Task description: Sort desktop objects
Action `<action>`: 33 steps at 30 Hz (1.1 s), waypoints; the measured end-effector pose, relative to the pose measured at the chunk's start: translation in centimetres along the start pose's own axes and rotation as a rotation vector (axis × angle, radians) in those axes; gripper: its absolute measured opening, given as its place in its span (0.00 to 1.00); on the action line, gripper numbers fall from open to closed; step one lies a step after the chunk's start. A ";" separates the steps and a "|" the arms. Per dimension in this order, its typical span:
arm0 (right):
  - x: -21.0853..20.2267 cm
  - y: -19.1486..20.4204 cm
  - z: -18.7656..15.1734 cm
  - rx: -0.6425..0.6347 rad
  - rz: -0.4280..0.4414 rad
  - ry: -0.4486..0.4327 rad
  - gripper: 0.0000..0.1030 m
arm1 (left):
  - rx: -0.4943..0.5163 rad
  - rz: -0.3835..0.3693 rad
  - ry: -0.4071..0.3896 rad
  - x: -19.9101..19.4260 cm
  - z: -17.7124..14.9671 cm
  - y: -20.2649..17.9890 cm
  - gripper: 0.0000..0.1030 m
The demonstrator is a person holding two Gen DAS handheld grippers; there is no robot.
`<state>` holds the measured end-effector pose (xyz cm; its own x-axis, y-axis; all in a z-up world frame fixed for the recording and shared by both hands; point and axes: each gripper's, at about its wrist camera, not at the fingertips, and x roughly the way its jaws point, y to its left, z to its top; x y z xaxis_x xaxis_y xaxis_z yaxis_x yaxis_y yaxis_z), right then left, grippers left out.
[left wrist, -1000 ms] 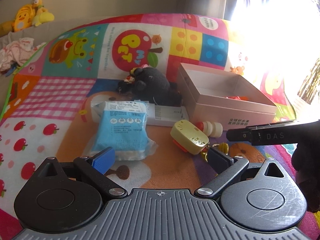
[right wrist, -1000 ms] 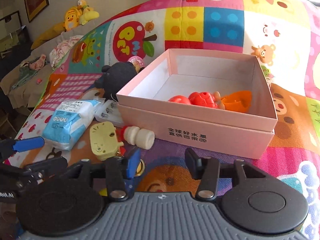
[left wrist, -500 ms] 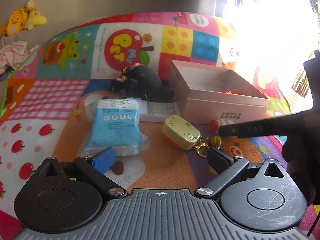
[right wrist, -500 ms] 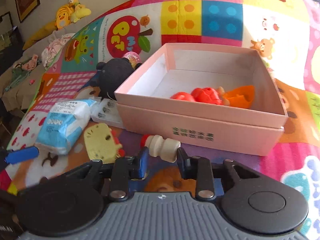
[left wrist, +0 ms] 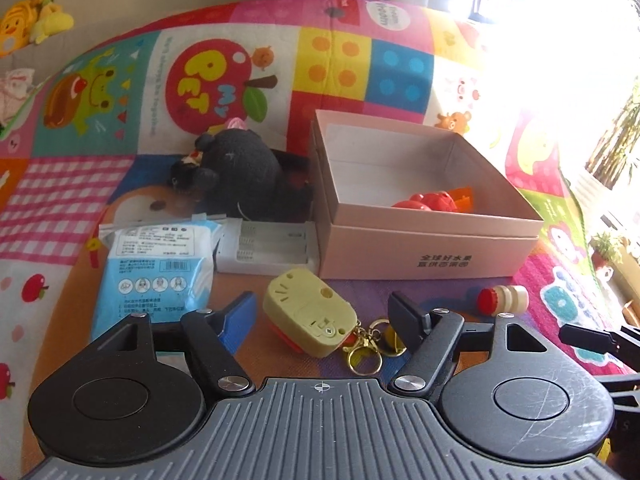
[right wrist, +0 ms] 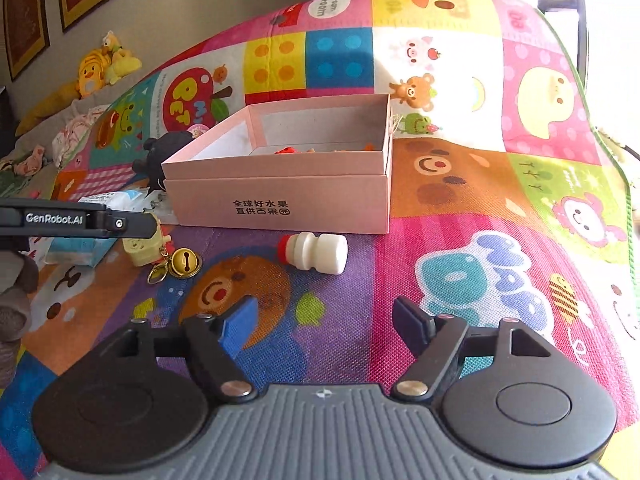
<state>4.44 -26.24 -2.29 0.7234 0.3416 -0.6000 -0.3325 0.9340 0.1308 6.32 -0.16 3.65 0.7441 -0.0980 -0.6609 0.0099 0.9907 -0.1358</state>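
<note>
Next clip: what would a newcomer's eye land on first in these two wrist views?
Probably the open pink box mid-mat, with red and orange toys inside, against the loud patchwork play mat. Next, the yellow keychain toy between the closing, not yet touching jaws of the left gripper. A small white bottle lies on its side before the box, beyond the empty, opening right gripper.
</note>
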 end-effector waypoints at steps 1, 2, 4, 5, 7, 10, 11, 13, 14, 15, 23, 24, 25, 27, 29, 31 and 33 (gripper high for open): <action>-0.1 0.0 0.0 0.002 0.002 -0.009 0.83 | -0.016 0.009 0.021 0.6 0.2 0.2 0.76; -0.2 0.0 -0.1 0.006 0.005 -0.014 0.84 | -0.034 0.015 0.043 1.2 0.3 0.4 0.76; -0.2 -0.2 -0.1 0.013 0.015 -0.019 0.84 | -0.056 0.031 0.079 2.4 0.5 0.6 0.74; -0.3 -0.3 -0.1 0.018 0.015 -0.022 0.84 | -0.059 0.044 0.092 3.0 0.5 0.7 0.70; -0.4 -0.4 -0.1 0.027 0.015 -0.028 0.85 | -0.021 0.059 0.070 3.0 0.6 0.4 0.60; -0.4 -0.4 -0.2 0.033 0.012 -0.035 0.87 | 0.033 0.072 0.014 1.5 1.2 0.1 0.60; -0.5 -0.4 -0.3 0.033 0.012 -0.035 0.87 | 0.064 0.088 -0.019 0.6 1.5 -0.1 0.60; -0.4 -0.3 -0.3 0.031 0.011 -0.036 0.88 | 0.151 0.134 -0.103 -1.4 2.0 -0.7 0.60; -0.4 -0.3 -0.3 0.030 0.010 -0.037 0.89 | 0.197 0.161 -0.142 -2.2 2.0 -1.1 0.60; -0.4 -0.3 -0.3 0.030 0.009 -0.038 0.90 | 0.260 0.200 -0.187 -3.1 1.9 -1.6 0.60; -0.3 -0.2 -0.3 0.034 0.000 -0.035 0.92 | 0.496 0.230 -0.160 -2.6 -2.9 -4.3 0.60; -0.4 -0.3 -0.4 0.035 -0.001 -0.034 0.92 | 0.504 0.231 -0.151 -2.3 -3.3 -4.4 0.60; -0.3 -0.3 -0.3 0.036 -0.002 -0.033 0.92 | 0.506 0.236 -0.147 -2.1 -3.7 -4.4 0.60; -0.3 -0.3 -0.3 0.038 -0.003 -0.033 0.93 | 0.511 0.244 -0.149 -2.1 -4.1 -4.5 0.60; -0.3 -0.3 -0.3 0.040 -0.002 -0.032 0.93 | 0.515 0.228 -0.149 -2.3 -4.4 -4.8 0.61; -0.3 -0.4 -0.3 0.043 -0.002 -0.033 0.94 | 0.529 0.191 -0.139 -2.7 -4.9 -5.2 0.61; -0.2 -0.5 -0.3 0.047 -0.002 -0.033 0.95 | 0.525 0.111 -0.119 -3.1 -5.4 -5.4 0.62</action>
<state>4.25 -26.79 -2.43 0.7437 0.3419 -0.5745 -0.3028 0.9384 0.1666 0.31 -5.72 2.46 0.8295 -0.0093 -0.5584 0.2364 0.9117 0.3360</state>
